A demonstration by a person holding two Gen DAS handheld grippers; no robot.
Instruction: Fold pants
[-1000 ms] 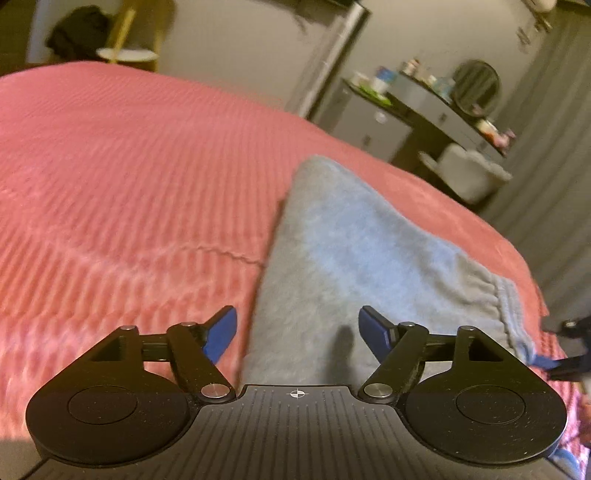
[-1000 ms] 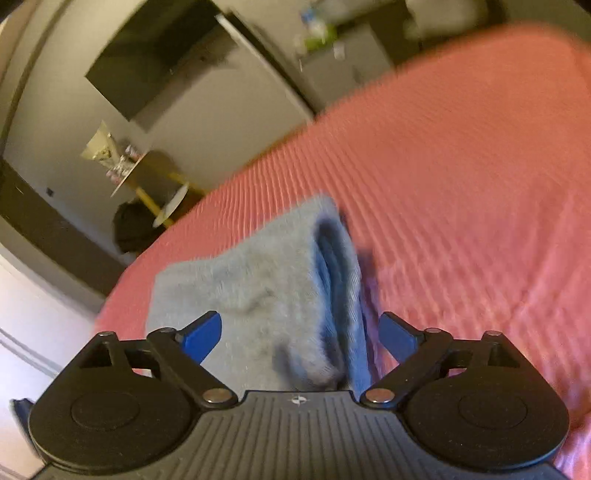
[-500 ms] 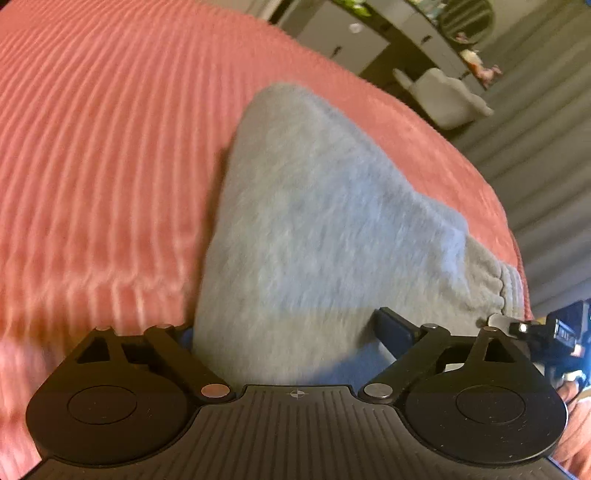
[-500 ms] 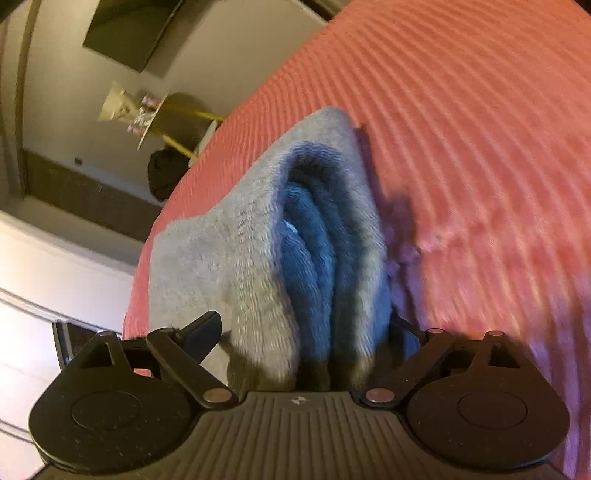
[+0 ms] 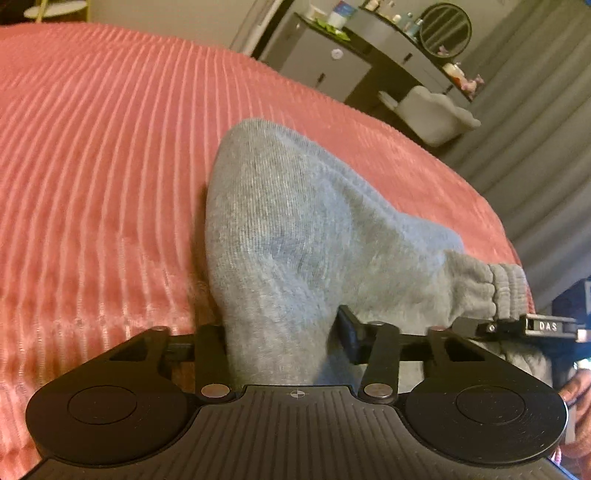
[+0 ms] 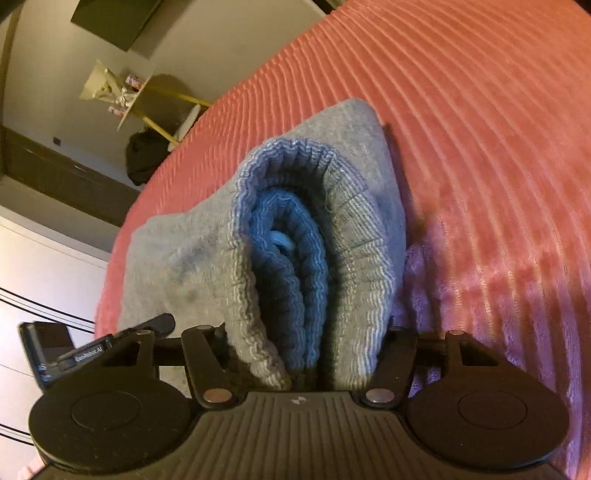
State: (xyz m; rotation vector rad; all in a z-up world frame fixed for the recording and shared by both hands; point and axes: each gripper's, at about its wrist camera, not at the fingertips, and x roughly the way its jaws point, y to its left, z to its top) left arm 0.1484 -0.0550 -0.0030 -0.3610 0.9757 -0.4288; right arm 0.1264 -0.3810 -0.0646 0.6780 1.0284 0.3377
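Pants (image 5: 295, 229), folded, long axis running L–R btwn claws; left claw (image 5: 280, 332) & right claw (image 6: 303, 343) both clamped on ends.

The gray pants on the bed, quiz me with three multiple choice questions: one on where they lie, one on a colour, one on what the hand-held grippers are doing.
1. Where do the gray pants lie?
A. on the pink bedspread
B. on a wooden floor
C. in a laundry basket

2. What colour is the round mirror's frame?
A. white
B. black
C. gold

3. What state are the left hand-held gripper and right hand-held gripper in?
A. both open, clear of the cloth
B. only the left one shut
C. both shut on the pants

Answers: 1 A, ribbed pink cover surrounds the pants; 2 B, a dark ring rims the mirror on the dresser; 3 C, each view shows fabric pinched between the fingers, the right one at the ribbed waistband.
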